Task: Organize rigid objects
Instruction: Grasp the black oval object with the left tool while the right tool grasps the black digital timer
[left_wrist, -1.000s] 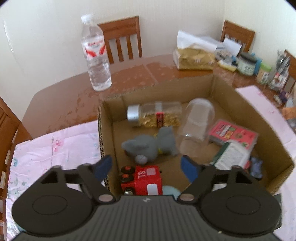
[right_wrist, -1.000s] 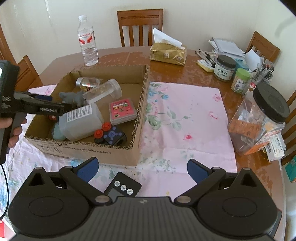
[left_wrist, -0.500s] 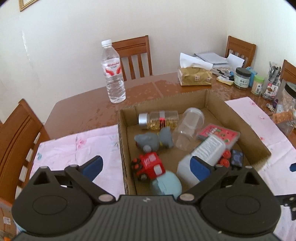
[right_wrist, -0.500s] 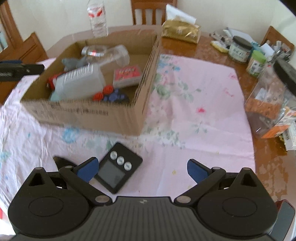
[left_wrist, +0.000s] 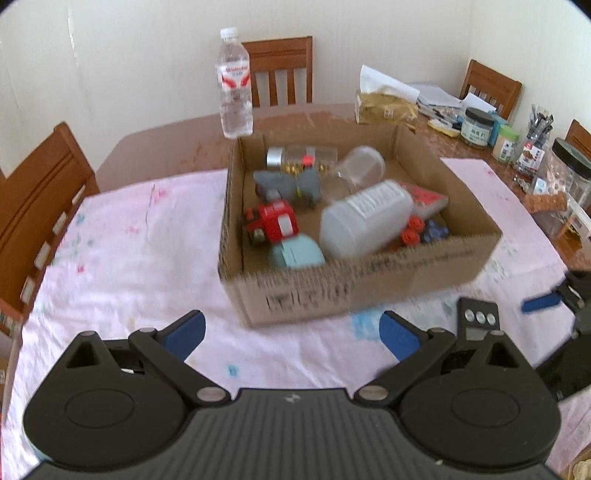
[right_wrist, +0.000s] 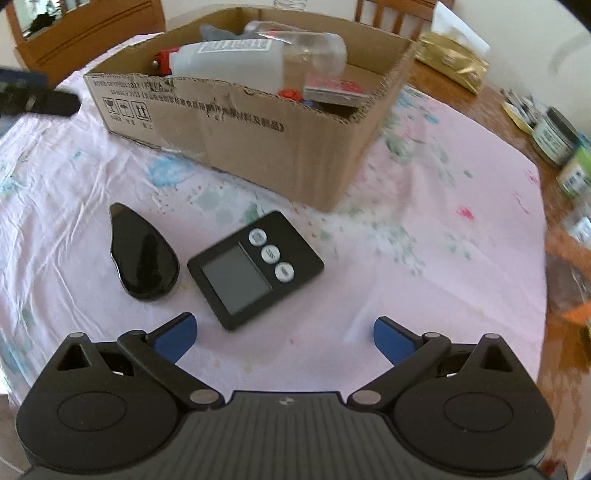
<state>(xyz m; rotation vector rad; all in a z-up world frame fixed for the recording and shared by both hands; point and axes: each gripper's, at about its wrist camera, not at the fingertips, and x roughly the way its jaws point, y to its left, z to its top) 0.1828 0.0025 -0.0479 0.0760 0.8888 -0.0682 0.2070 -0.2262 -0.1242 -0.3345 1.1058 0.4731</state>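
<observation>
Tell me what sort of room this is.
Most likely a home dining room: a wooden table under a pink floral cloth, wooden dining chairs set around it, and household clutter at the far edge, such as a tissue pack and jars.

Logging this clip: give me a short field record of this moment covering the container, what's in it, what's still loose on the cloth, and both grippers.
container: open cardboard box on the pink tablecloth
in box: red toy truck, white plastic bottle, grey plush toy, clear jar, and more
loose on cloth: black digital timer, glossy black teardrop-shaped object, side by side in front of the box, not touching
left gripper: open, empty, jaws have just been opening
right gripper: open, empty, above the cloth near the timer
table clutter: water bottle, tissue pack
</observation>
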